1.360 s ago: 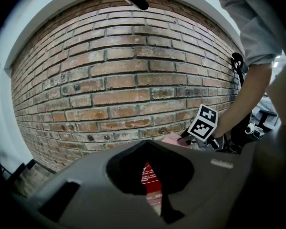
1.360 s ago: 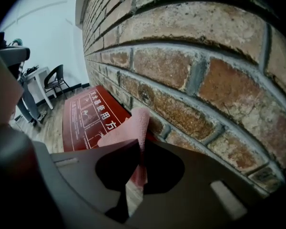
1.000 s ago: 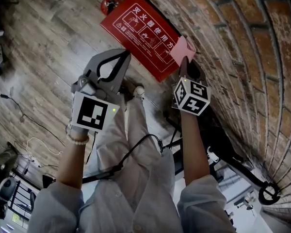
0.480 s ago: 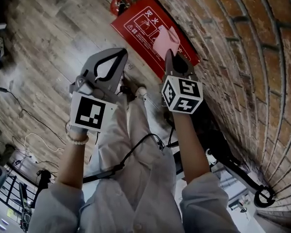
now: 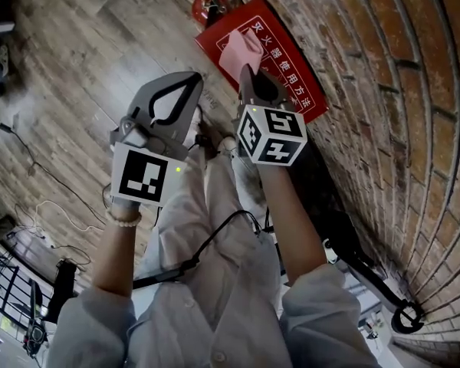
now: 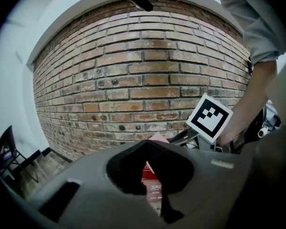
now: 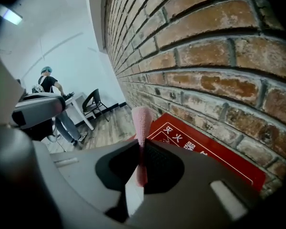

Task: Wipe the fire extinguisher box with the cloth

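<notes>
Cloth [image 5: 240, 47] pinched in right gripper [image 5: 249, 73], fire extinguisher box [image 5: 295, 90] just ahead
Left gripper [image 5: 190, 80] closed, empty; could lose cloth to drag on so slim a pinch

Soft, even indoor light casts only faint shadows; both gripper views bulge fisheye-fashion, black at the corners, blurred up close.
</notes>
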A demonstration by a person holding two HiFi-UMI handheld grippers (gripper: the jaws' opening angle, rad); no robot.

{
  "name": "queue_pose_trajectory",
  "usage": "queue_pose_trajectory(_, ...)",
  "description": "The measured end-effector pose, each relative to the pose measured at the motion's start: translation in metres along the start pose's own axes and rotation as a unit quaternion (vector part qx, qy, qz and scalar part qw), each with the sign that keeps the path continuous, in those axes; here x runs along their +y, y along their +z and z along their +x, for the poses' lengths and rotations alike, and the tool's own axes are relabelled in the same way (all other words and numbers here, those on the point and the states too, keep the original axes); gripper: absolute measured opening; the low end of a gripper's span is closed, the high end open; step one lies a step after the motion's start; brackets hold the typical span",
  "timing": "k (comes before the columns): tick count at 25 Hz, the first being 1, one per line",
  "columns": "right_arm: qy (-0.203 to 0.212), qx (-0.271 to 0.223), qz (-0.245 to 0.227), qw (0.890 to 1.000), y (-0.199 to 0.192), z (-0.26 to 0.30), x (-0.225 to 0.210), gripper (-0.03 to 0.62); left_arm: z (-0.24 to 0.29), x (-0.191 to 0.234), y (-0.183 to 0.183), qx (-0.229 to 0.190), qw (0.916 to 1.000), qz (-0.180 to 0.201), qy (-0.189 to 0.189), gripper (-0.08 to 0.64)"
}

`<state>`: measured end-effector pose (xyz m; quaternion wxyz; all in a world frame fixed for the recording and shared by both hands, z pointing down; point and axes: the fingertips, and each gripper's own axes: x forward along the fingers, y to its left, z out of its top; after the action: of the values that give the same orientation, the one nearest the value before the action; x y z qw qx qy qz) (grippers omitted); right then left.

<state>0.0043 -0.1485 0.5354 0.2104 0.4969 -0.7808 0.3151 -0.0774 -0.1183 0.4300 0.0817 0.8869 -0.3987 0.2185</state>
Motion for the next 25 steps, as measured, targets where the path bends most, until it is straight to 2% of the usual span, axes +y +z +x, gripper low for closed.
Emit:
queue_pose_trajectory(11, 0.016, 0.016, -0.008, 1.0, 0.007, 0.061, 0.036, 0.021, -0.005, 0.032, -0.019, 0.007, 0.9997, -0.018, 0.016, -0.005)
queue_pose_trajectory(25, -0.032, 0.089, -0.064, 0.993, -0.027, 0.106, 0.021, 0.021, -0.004, 0.049, -0.03, 0.011, 0.9994, -0.024, 0.02, -0.005)
